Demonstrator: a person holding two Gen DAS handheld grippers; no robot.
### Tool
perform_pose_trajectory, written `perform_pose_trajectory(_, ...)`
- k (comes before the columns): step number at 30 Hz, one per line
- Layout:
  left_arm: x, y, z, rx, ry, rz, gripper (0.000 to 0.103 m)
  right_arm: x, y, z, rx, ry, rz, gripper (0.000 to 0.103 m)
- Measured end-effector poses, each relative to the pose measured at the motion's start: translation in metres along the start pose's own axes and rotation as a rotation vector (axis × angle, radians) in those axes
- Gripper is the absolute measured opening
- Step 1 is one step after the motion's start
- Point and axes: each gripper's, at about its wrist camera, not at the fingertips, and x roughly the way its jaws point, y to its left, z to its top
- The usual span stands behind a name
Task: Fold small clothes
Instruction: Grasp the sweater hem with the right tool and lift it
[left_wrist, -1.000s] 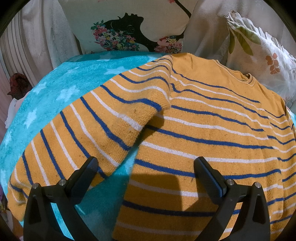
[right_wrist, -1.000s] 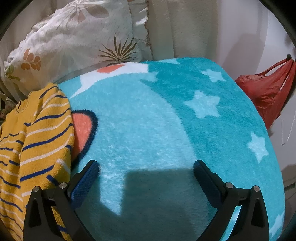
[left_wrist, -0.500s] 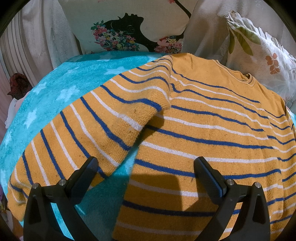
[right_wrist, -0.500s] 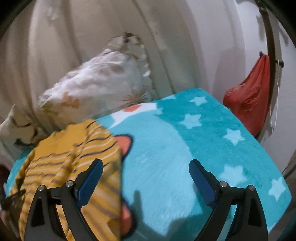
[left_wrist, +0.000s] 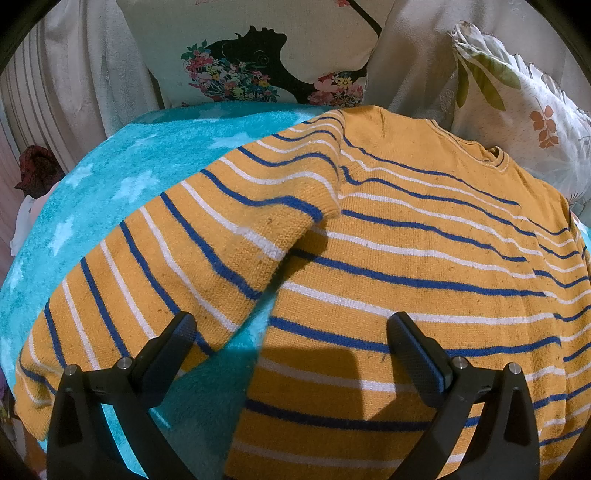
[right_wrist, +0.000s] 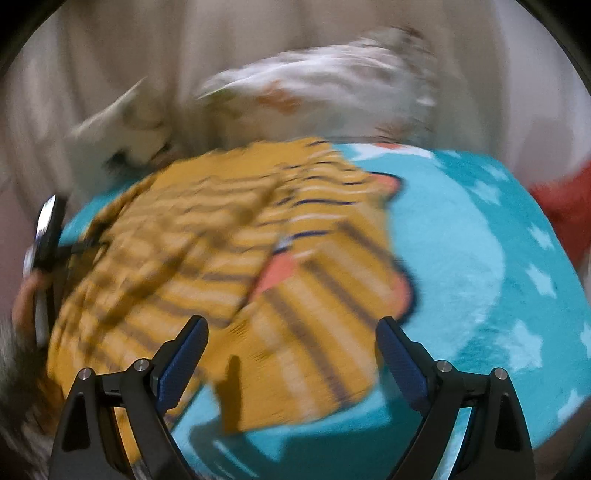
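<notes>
A small orange sweater (left_wrist: 406, 258) with blue and white stripes lies spread flat on a teal star-print blanket (left_wrist: 122, 184), its left sleeve (left_wrist: 166, 266) angled out to the left. My left gripper (left_wrist: 291, 343) is open and empty, hovering over the gap between that sleeve and the body. In the blurred right wrist view the sweater (right_wrist: 236, 251) fills the left and centre, its right sleeve (right_wrist: 314, 332) lying toward the camera. My right gripper (right_wrist: 291, 343) is open and empty above that sleeve.
Patterned pillows (left_wrist: 266, 62) and a leaf-print pillow (left_wrist: 517, 107) stand behind the sweater against pale curtains. A red bag (right_wrist: 565, 210) hangs at the right edge of the bed. The other hand-held gripper (right_wrist: 48, 236) shows at the left.
My right gripper swung left and pulled back, so the sweater and its right sleeve now fill its view. The left gripper has stayed still. The sweater has not moved.
</notes>
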Motion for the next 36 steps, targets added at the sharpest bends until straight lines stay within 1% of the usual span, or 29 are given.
perform_pose_trajectory(2, 0.000, 0.000, 0.000, 0.000, 0.000, 0.000, 0.103, 0.004, 0.023, -0.009, -0.094, 0.014, 0.030, 0.089)
perform_pose_trajectory(3, 0.000, 0.000, 0.000, 0.000, 0.000, 0.000, 0.103, 0.010, 0.030, -0.012, -0.129, 0.024, 0.022, 0.085)
perform_pose_trajectory(5, 0.000, 0.000, 0.000, 0.000, 0.000, 0.000, 0.103, 0.027, 0.035, -0.015, -0.174, 0.061, -0.039, 0.076)
perform_pose_trajectory(6, 0.000, 0.000, 0.000, 0.000, 0.000, 0.000, 0.103, 0.035, 0.035, -0.017, -0.190, 0.078, -0.069, 0.060)
perform_pose_trajectory(7, 0.000, -0.001, 0.000, -0.001, 0.000, -0.001, 0.103, 0.035, 0.031, -0.014, -0.172, 0.057, -0.051, 0.047)
perform_pose_trajectory(8, 0.000, 0.000, 0.000, 0.000, 0.000, 0.000, 0.103, 0.033, 0.026, -0.011, -0.151, 0.056, -0.044, 0.029)
perform_pose_trajectory(9, 0.000, 0.000, 0.000, 0.000, 0.000, 0.000, 0.103, 0.030, 0.021, -0.007, -0.133, 0.053, -0.063, 0.005)
perform_pose_trajectory(12, 0.000, 0.000, 0.000, 0.000, 0.000, 0.000, 0.103, 0.003, -0.016, 0.013, -0.056, -0.040, -0.167, 0.005)
perform_pose_trajectory(15, 0.000, -0.001, 0.000, 0.000, 0.000, 0.000, 0.103, -0.033, -0.073, 0.032, 0.076, -0.132, -0.318, 0.005)
perform_pose_trajectory(16, 0.000, 0.000, 0.000, 0.000, 0.000, 0.001, 0.103, -0.049, -0.099, 0.037, 0.133, -0.166, -0.384, 0.005)
perform_pose_trajectory(18, 0.000, -0.001, 0.000, 0.000, 0.000, 0.000, 0.103, -0.071, -0.140, 0.044, 0.210, -0.202, -0.492, 0.005)
perform_pose_trajectory(21, 0.000, 0.000, 0.000, 0.000, 0.000, 0.001, 0.103, -0.089, -0.183, 0.055, 0.287, -0.216, -0.609, 0.005)
perform_pose_trajectory(22, 0.000, 0.000, 0.000, 0.000, 0.000, 0.000, 0.103, -0.095, -0.200, 0.057, 0.306, -0.215, -0.670, 0.005)
perform_pose_trajectory(25, 0.000, -0.002, 0.000, 0.000, 0.000, 0.001, 0.103, -0.099, -0.234, 0.061, 0.356, -0.199, -0.739, 0.005)
perform_pose_trajectory(27, 0.000, -0.001, 0.000, 0.000, 0.000, 0.000, 0.103, -0.097, -0.252, 0.057, 0.388, -0.178, -0.747, 0.005)
perform_pose_trajectory(29, 0.000, 0.000, 0.000, 0.000, 0.000, 0.001, 0.103, -0.095, -0.255, 0.049, 0.404, -0.162, -0.758, 0.005)
perform_pose_trajectory(30, 0.000, -0.001, 0.000, 0.001, 0.000, 0.001, 0.103, -0.092, -0.259, 0.049, 0.417, -0.155, -0.748, 0.005)
perform_pose_trajectory(33, 0.000, 0.000, 0.000, 0.000, 0.000, 0.001, 0.103, -0.085, -0.259, 0.047, 0.458, -0.148, -0.662, 0.005)
perform_pose_trajectory(34, 0.000, 0.000, 0.000, 0.000, 0.000, 0.001, 0.103, -0.082, -0.254, 0.049, 0.465, -0.152, -0.623, 0.005)
perform_pose_trajectory(36, 0.000, -0.001, 0.000, 0.001, 0.000, 0.001, 0.103, -0.071, -0.235, 0.065, 0.456, -0.162, -0.514, 0.005)
